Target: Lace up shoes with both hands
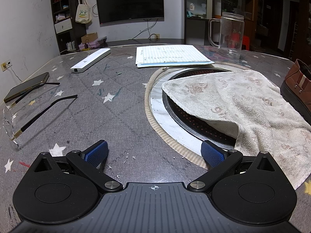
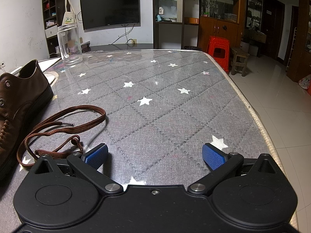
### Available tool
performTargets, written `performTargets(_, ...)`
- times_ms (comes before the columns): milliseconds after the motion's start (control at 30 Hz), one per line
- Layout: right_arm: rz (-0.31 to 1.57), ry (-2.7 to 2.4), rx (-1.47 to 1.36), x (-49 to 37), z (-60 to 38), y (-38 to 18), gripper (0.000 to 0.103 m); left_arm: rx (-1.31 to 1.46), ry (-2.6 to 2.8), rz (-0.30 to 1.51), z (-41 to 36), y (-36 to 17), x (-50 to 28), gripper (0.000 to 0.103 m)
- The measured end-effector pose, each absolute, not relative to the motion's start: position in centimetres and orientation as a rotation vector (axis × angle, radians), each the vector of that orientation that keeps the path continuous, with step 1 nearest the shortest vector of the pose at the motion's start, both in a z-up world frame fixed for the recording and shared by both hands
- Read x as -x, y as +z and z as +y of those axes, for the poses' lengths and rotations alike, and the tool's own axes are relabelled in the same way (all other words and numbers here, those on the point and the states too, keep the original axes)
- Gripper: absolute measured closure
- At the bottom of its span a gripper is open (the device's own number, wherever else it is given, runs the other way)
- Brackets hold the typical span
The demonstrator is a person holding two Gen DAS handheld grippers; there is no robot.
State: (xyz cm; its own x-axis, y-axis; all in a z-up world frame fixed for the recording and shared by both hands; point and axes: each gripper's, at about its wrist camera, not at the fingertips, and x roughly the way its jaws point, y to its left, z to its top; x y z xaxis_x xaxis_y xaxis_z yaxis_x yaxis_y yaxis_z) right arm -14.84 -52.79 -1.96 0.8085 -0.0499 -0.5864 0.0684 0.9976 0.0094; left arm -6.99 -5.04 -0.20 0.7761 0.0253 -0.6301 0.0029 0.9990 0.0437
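Brown shoe [image 2: 17, 104]: left edge of the right wrist view, heel toward the upper left, long axis running down the frame edge toward the lower left; toe cut off by the frame; two metal eyelets visible. Same shoe [image 1: 297, 89] at the right edge of the left wrist view, only the heel end and black sole showing, resting on a soiled white towel [image 1: 243, 104].
Brown shoelace [image 2: 64, 124]: loose on the grey star-print tabletop [image 2: 165, 104], lower left, looped just beside the shoe; one tipped end lies mid-loop; its link to the shoe is hard to make out.
Right gripper [image 2: 155, 156]: jaws wide apart, nothing between.
Left gripper [image 1: 154, 153]: jaws wide apart, nothing between.
Lined paper [image 1: 171, 55], upper centre: handwriting illegible; clear jug [image 1: 230, 35], upper right: red print unreadable; spectacles [image 1: 29, 112], left edge, partly cut off.
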Motion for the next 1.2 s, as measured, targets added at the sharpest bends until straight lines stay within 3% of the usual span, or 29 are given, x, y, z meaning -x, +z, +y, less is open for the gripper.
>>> performTargets(1200,0.626,-0.063,-0.032,14.83,-52.85,-1.98,0.000,-0.043,0.013,0.682,-5.05,-0.20,6.98,0.000)
